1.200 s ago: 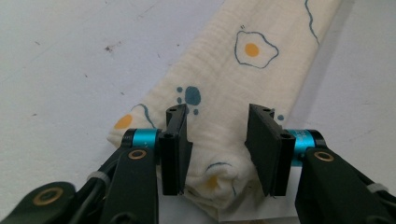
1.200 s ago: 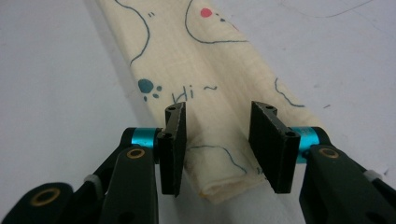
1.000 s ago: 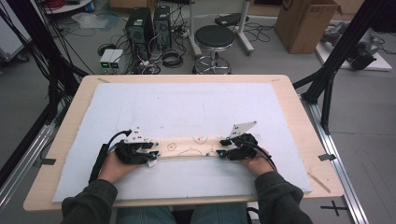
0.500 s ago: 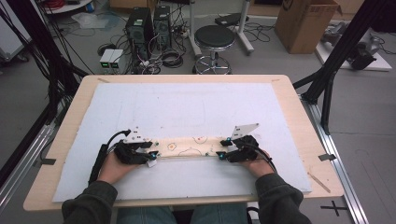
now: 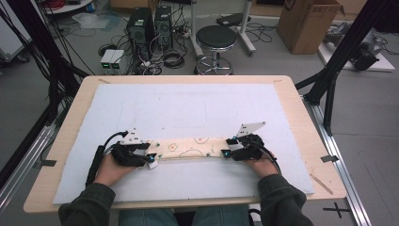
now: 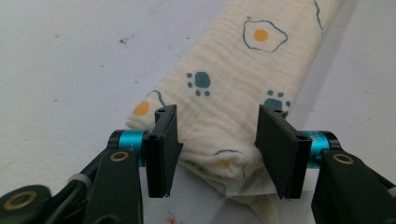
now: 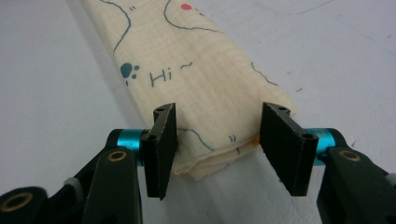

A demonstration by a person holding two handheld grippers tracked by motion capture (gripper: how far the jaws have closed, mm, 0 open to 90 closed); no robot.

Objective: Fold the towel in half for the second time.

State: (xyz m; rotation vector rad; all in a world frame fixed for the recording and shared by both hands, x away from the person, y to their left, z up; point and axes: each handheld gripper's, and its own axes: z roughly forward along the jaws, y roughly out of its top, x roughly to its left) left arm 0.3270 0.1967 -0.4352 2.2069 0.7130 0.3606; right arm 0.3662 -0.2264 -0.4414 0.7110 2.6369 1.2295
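Since the folded cloth (image 5: 193,149) is soft and limp, both ends should be pinched — left claw (image 6: 212,140) and right claw (image 7: 217,140) spread, ungripped.

Right gripper (image 5: 225,152): lowered slightly toward the white table mat (image 5: 188,108); its grey three-cornered plate (image 5: 249,128) now sits flatter. Left gripper (image 5: 151,160): shifted marginally right along the cloth end.
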